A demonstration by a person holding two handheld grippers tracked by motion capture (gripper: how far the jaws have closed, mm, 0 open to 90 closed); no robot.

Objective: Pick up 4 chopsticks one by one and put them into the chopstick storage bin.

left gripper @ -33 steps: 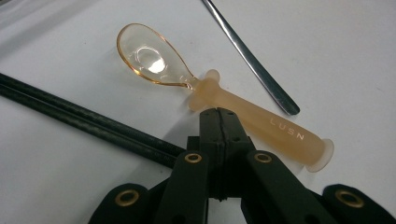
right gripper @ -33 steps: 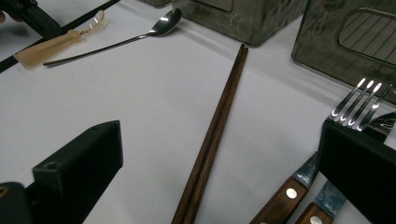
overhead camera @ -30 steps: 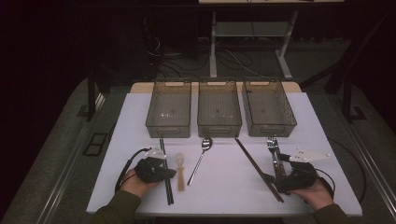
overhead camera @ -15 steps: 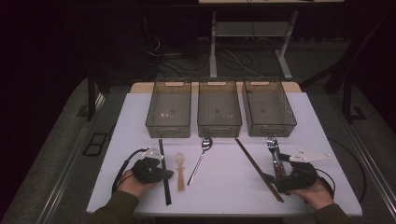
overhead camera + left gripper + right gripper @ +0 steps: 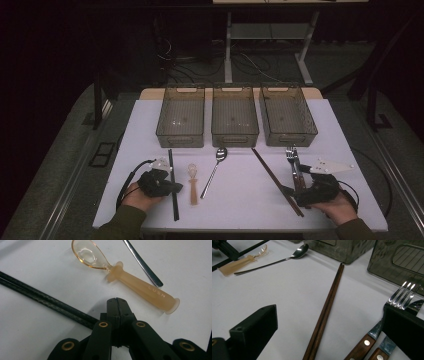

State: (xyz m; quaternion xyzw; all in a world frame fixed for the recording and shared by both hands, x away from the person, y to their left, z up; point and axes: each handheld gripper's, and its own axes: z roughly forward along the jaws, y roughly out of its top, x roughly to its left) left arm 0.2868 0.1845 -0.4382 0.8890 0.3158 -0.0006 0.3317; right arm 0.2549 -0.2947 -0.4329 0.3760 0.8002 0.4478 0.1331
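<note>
- Currently, the left gripper [image 5: 172,187] is held low over the white desk [image 5: 240,200], its fingers [image 5: 116,305] pressed together with nothing between them.
- Black chopsticks [image 5: 45,303] are seen lying just beside those fingers, and an amber plastic spoon [image 5: 125,275] lies just ahead of the fingertips, apart from them.
- A metal spoon [image 5: 214,171] is laid beside the amber one.
- The right gripper [image 5: 295,192] is held with its fingers [image 5: 254,327] spread wide; brown chopsticks [image 5: 324,312] lie between them, untouched.
- Two wooden-handled forks [image 5: 387,322] lie by its other finger.
- Three grey bins [image 5: 235,116] are lined up at the far edge.
</note>
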